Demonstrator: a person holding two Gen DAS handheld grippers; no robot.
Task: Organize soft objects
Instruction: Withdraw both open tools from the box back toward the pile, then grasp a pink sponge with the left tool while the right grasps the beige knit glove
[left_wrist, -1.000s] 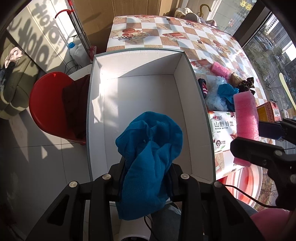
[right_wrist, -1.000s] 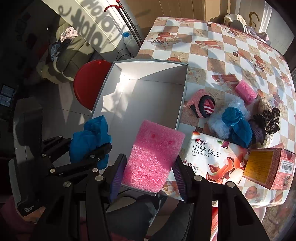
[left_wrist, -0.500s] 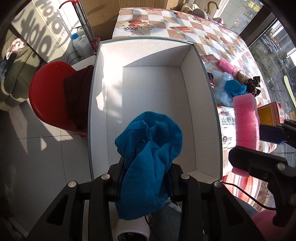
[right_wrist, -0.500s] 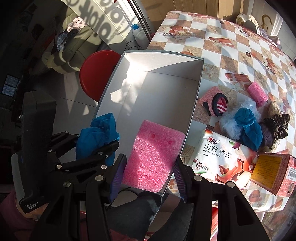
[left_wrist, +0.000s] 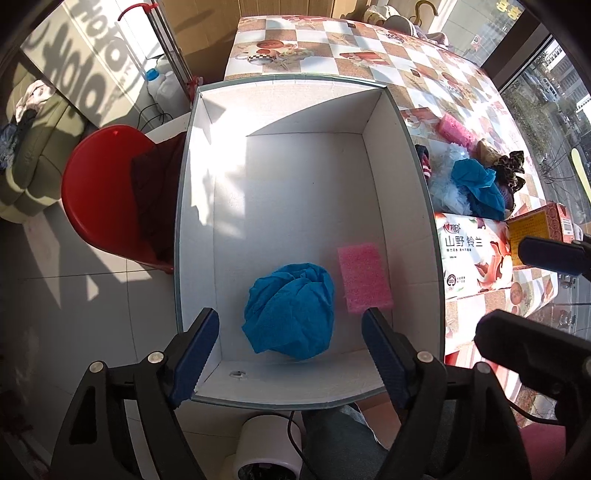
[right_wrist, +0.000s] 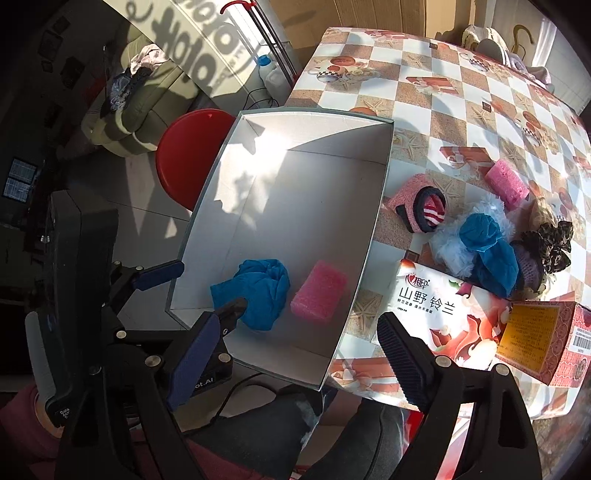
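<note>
**A:** What did the left wrist view show?

**B:** The left gripper pointed down over the near end of the white box. Its jaws were opening, wide apart, with nothing pressed between them. The blue cloth lay crumpled on the box floor below, and the pink sponge lay flat just beside it, toward the table side.

**A:** And the right wrist view?

**B:** Much the same from the other side. The right gripper was opening too, and empty. Cloth and sponge sat near each other at the near end of the box. On the table, a pile of soft things remained: another blue cloth, a fluffy white piece, a second pink sponge.

**A:** So how should the release have been finished well?

**B:** In my judgement, by letting the jaws open fully and lifting straight up, so neither piece snagged on a pad. Then I'd pick from the pile one piece at a time, pinching from the top.
</note>
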